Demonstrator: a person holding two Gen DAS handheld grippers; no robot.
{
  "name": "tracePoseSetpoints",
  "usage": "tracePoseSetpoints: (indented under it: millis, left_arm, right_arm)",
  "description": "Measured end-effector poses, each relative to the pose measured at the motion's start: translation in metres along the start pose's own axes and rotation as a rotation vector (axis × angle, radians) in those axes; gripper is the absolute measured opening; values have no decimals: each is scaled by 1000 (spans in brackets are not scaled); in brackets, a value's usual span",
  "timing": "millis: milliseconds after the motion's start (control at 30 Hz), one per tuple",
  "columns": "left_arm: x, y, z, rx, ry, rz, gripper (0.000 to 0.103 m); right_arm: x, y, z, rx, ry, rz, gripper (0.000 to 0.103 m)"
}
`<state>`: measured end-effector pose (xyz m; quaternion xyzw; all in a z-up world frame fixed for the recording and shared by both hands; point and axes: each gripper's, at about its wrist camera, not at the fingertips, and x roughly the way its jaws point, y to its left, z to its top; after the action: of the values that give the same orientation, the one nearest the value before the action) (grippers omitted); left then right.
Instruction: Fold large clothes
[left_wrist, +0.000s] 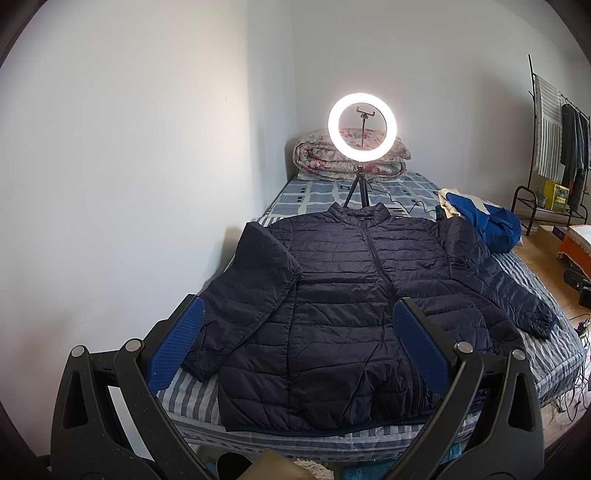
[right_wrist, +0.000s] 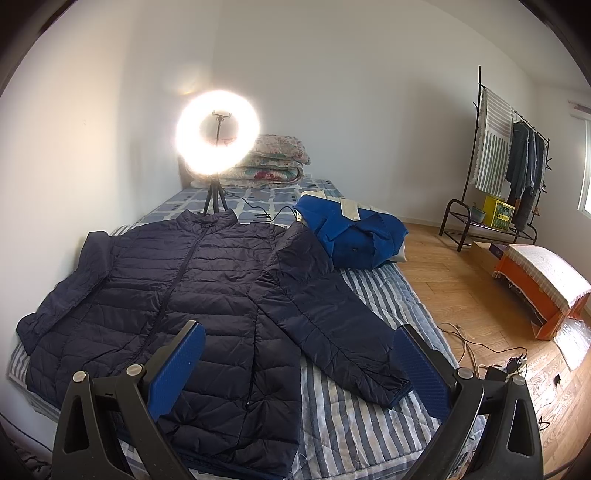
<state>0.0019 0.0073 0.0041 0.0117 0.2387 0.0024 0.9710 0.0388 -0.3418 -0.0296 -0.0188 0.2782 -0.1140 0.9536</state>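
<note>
A dark navy quilted jacket (left_wrist: 343, 302) lies flat and zipped, front up, on the striped bed cover (left_wrist: 192, 391), collar toward the far end and both sleeves angled down along its sides. The same jacket (right_wrist: 184, 291) fills the right wrist view. My left gripper (left_wrist: 295, 317) hovers open above the jacket's lower half, blue pads wide apart and holding nothing. My right gripper (right_wrist: 299, 343) is open too, above the jacket's right sleeve (right_wrist: 332, 317) and hem. Neither touches the fabric.
A lit ring light (left_wrist: 362, 127) on a tripod stands on the bed behind the collar, its cable trailing right. A blue garment pile (right_wrist: 351, 229) lies by the right shoulder. Folded quilts (left_wrist: 351, 155) sit at the head. Clothes rack (right_wrist: 509, 166), orange stool (right_wrist: 543, 288) and floor cables are on the right.
</note>
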Motion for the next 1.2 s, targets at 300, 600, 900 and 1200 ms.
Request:
tracePoseSetpoints:
  millis: [300,600,900,1200]
  left_arm:
    - [0,0,2,-1,-2,0,103]
    - [-1,0,3,1,-3,1,103]
    - [-1,0,2,0,-4,1,103]
    - [-1,2,7,-2,-4,1,103]
  right_arm:
    - [0,0,0,-2,0,2,103]
    - [0,0,0,-2,0,1,103]
    - [0,1,0,-2,-4,6,103]
    - [0,4,1,-1,-6,10,103]
